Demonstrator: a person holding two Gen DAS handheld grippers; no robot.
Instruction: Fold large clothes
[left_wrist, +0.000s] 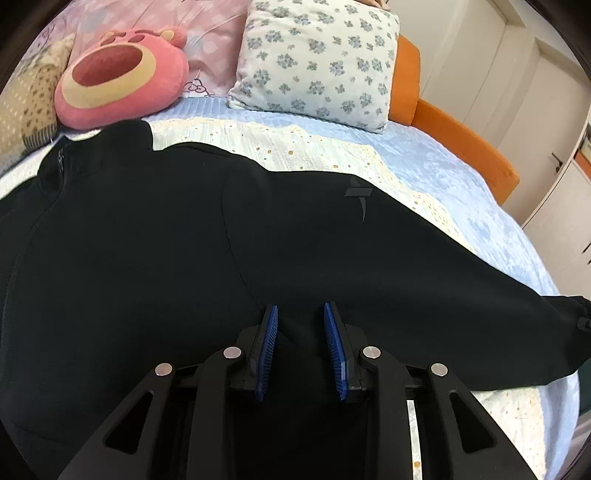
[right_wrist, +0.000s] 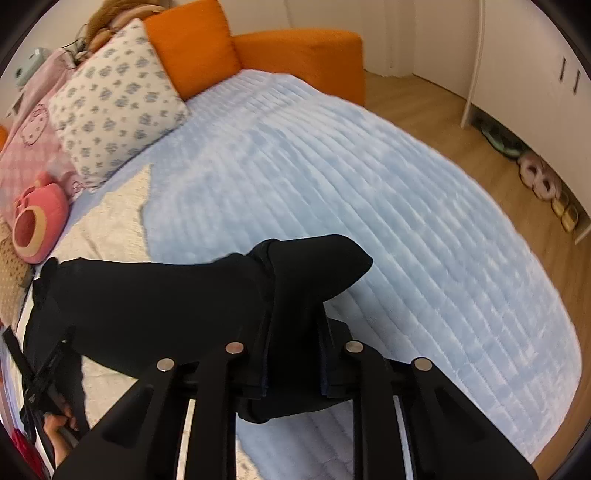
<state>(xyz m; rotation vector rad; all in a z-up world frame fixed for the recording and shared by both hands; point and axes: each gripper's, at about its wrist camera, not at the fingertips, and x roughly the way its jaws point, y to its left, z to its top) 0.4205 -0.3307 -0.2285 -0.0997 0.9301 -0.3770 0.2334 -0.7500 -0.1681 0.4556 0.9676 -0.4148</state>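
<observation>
A large black zip-up garment (left_wrist: 147, 258) lies spread over the bed, one sleeve (left_wrist: 443, 295) stretching right. My left gripper (left_wrist: 301, 308) points down onto the body of the garment near the armpit. Its blue pads (left_wrist: 267, 350) stand a narrow gap apart with their ridged faces bare, black cloth lying below and between them. In the right wrist view the sleeve end (right_wrist: 317, 266) is bunched and raised off the blue bedcover. My right gripper (right_wrist: 293, 332) is shut on it, the cloth hiding the fingertips. The rest of the garment (right_wrist: 147, 295) trails left.
A floral pillow (left_wrist: 317, 62), a pink plush toy (left_wrist: 122, 77) and a pink pillow sit at the head of the bed. A cream eyelet cloth (left_wrist: 295, 144) lies under the garment. The orange bed frame (right_wrist: 303, 55), wood floor and slippers (right_wrist: 539, 181) are beyond. A hand (right_wrist: 59, 428) shows lower left.
</observation>
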